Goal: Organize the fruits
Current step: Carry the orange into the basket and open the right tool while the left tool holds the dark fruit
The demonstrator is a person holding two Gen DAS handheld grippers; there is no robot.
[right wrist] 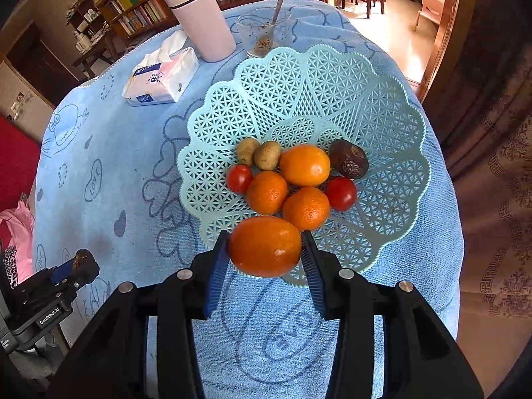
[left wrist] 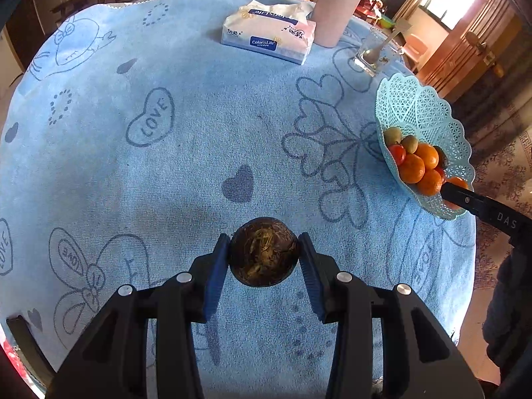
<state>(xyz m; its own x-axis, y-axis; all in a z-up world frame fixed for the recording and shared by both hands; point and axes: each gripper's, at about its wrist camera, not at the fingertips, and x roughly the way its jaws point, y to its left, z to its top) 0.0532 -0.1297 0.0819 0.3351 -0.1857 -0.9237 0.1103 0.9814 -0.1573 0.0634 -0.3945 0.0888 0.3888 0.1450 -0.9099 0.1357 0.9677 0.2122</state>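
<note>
My left gripper (left wrist: 264, 251) is shut on a dark brown round fruit (left wrist: 263, 252) with fibrous tufts, held over the blue towel left of the basket. It also shows at the left edge of the right wrist view (right wrist: 81, 262). My right gripper (right wrist: 265, 247) is shut on an orange (right wrist: 265, 246) at the near rim of the light blue lattice basket (right wrist: 382, 123). The basket holds oranges (right wrist: 304, 164), red tomatoes (right wrist: 340, 193), two small yellow-brown fruits (right wrist: 267, 155) and a dark wrinkled fruit (right wrist: 349, 159). The basket (left wrist: 419, 106) stands at the right in the left wrist view.
A blue towel with heart drawings (left wrist: 166, 166) covers the round table. At the back are a tissue pack (left wrist: 269, 35), a pink cylindrical container (left wrist: 337, 6) and a glass with a spoon (left wrist: 374, 51). Bookshelves (right wrist: 139, 3) stand behind; the table edge drops off right of the basket.
</note>
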